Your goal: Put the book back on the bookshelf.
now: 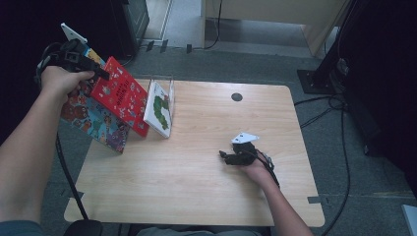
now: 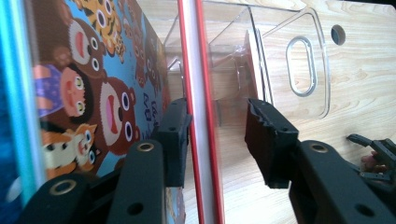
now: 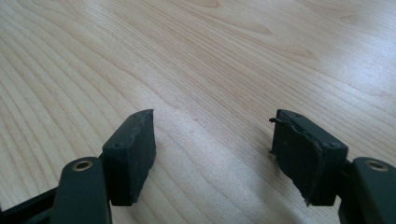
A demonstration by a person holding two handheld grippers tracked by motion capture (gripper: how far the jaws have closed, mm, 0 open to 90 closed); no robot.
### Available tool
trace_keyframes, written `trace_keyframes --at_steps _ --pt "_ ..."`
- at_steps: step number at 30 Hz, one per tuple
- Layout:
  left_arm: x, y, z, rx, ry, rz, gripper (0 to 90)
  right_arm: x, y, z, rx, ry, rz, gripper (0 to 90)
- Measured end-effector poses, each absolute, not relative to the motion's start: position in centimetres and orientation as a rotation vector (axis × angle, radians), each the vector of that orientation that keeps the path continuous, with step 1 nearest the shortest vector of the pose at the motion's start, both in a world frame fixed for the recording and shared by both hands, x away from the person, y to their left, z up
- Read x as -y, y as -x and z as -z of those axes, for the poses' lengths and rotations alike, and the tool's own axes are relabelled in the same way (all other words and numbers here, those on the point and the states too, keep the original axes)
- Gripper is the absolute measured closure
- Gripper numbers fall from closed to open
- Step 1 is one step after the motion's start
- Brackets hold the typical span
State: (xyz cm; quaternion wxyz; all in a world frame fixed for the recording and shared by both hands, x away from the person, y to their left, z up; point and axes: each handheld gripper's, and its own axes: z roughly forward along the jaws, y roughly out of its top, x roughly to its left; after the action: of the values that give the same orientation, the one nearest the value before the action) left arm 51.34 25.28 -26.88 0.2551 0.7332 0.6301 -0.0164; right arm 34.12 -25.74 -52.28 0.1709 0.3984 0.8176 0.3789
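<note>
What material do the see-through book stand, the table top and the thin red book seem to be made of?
See-through book stand: likely clear hard plastic, glossy; the wood shows through it and its edges catch light.
Table top: pale wood or wood-look laminate, smooth; its grain lines show clearly in the right gripper view.
Thin red book: probably glossy printed card cover around white paper pages.

The red book (image 1: pixel 121 93) stands tilted at the counter's left edge, its thin red-edged spine (image 2: pixel 198 116) between the jaws of the left tool (image 2: pixel 217 135) (gap on one side). It leans between a cartoon-animal book (image 1: pixel 93 120) and a white caterpillar book (image 1: pixel 159 108) in a clear holder (image 2: pixel 299 60).
</note>
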Motion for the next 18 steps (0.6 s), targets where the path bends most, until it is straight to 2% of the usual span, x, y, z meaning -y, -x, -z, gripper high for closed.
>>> trace_keyframes --at_steps 13,18 --pt "-25.9 -49.8 24.3 -1.657 -1.937 0.014 55.5 25.7 -34.0 52.3 -2.326 -1.131 -1.076 29.2" --pt "-25.0 -48.6 23.4 -1.622 -1.950 -0.024 50.3 25.7 -34.0 52.3 -2.333 -1.129 -1.073 22.4"
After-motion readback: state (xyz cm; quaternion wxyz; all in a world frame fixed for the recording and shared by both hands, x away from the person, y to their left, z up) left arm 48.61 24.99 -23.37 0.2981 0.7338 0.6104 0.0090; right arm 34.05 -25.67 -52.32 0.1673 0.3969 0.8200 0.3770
